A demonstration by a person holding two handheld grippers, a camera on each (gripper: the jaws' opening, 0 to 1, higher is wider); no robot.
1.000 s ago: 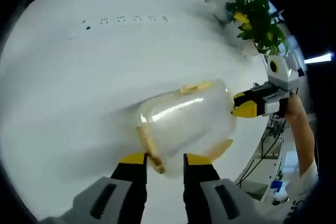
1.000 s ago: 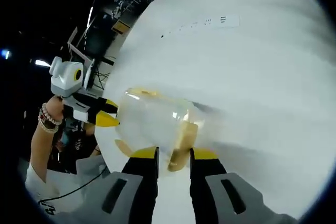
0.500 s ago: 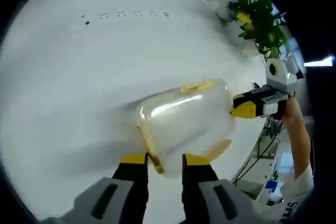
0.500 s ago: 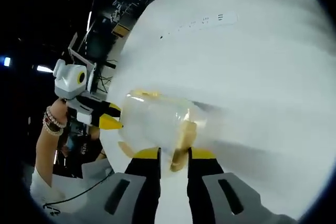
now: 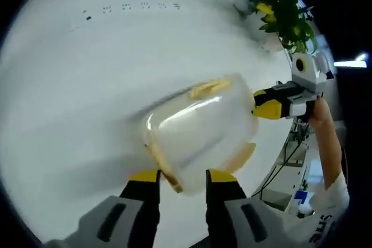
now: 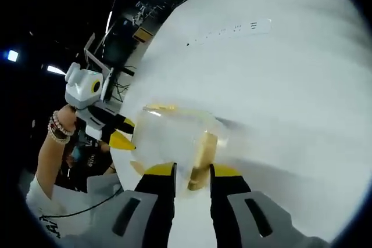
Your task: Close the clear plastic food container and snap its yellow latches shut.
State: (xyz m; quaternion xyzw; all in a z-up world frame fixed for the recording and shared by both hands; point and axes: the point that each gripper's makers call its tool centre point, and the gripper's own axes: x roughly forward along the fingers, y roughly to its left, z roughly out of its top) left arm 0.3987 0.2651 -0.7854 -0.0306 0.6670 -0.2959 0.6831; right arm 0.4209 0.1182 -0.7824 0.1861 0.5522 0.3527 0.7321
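Observation:
The clear plastic container [image 5: 197,129] lies on its side over the white table [image 5: 87,85], lid on, blurred by motion. Yellow latches show on its upper side [image 5: 209,87] and lower side [image 5: 241,156]. My left gripper [image 5: 181,177] is shut on the near end, with a yellow latch [image 5: 163,164] between its jaws. My right gripper [image 5: 272,104] meets the far end. In the right gripper view the container [image 6: 171,137] has its end latch [image 6: 200,154] between the jaws of my right gripper [image 6: 193,172], which is shut on it. My left gripper [image 6: 113,132] holds the opposite end.
A potted green plant [image 5: 285,10] stands at the table's far right. A row of small dark marks [image 5: 131,8] crosses the tabletop [image 6: 279,85]. The table's edge runs close behind each gripper. A person's hand [image 5: 322,126] and a braceleted wrist [image 6: 55,132] hold the grippers.
Both grippers keep their hold on the container's ends. The container has shifted slightly left and up in the left gripper view, and both views have tilted a little.

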